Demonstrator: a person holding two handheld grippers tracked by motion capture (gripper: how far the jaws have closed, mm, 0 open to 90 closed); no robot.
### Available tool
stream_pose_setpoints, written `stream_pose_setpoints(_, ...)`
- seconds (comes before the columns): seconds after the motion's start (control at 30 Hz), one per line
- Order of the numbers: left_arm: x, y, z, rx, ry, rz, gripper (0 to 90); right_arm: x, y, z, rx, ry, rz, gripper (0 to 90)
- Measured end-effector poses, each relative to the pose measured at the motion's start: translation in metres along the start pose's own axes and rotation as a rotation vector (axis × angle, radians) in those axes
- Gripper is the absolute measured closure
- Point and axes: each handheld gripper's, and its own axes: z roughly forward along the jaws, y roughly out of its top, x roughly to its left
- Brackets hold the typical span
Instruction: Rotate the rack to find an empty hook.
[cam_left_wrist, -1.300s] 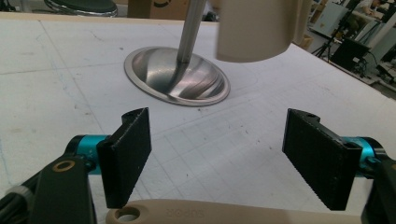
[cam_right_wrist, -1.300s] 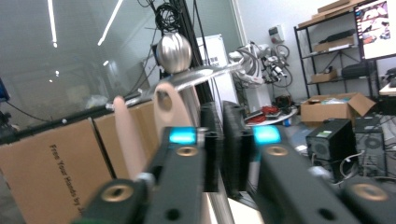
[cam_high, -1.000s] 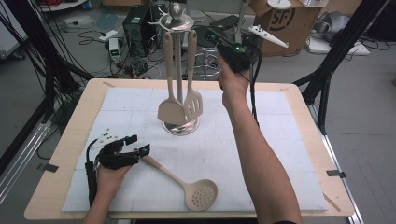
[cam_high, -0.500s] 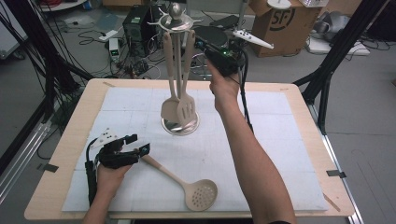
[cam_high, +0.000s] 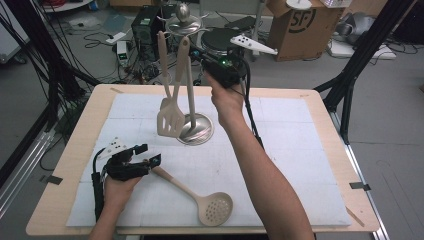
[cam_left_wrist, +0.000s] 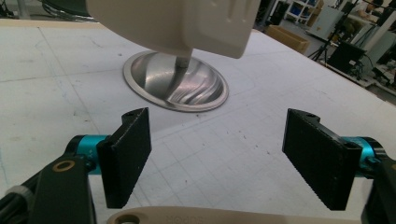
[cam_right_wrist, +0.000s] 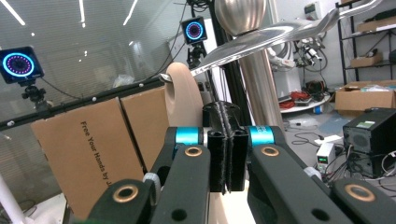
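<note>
Lab room, grey floor strewn with cables, black frame poles, cardboard boxes at the back. Pale wood table (cam_high: 60, 200) topped with a white gridded mat (cam_high: 300, 165), matte, faintly scuffed.

Left: left gripper (cam_high: 147, 155) sits low on the mat, jaws spread wide with nothing between the flat ribbed black pads (cam_left_wrist: 126, 154). Beige plastic slotted spoon (cam_high: 197, 192) lies on the mat just beside that gripper, long handle running from the gripper down-right to a round perforated bowl; in the left gripper view the handle end lies at the bottom edge, below the open jaws, not clamped.

Centre: shiny metal utensil stand (cam_high: 196, 129), round domed base, thin post, ball top with curved hook arms. Two beige plastic slotted turners (cam_high: 170, 117) hang from it, flat blades just above the base.

Right: right gripper (cam_high: 202, 57) held high near the stand's top, by the hanging handles. Its pads are pressed fully together, nothing pinched; a rounded beige handle end (cam_right_wrist: 182, 100) on a hook arm sits just behind them.
</note>
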Motion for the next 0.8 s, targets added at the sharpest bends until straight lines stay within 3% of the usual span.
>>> stream_pose_setpoints(0.1,0.001,0.0,-0.001,-0.003,0.001,-0.001,24.4,0.005,-0.001,0.004,0.005,-0.013,-0.022,89.9)
stream_pose_setpoints(0.23,0.001,0.0,-0.001,-0.001,0.0,-0.002,24.4,0.0,-0.001,0.002,-0.005,-0.016,0.007,89.9)
stream_pose_setpoints(0.5,0.0,0.0,-0.001,0.0,0.001,0.001,24.4,0.001,0.002,-0.007,-0.008,-0.035,-0.019,89.9)
stream_pose_setpoints(0.8,0.0,0.0,-0.001,0.002,0.0,0.003,24.4,-0.021,0.015,-0.027,-0.11,-0.08,0.035,90.0)
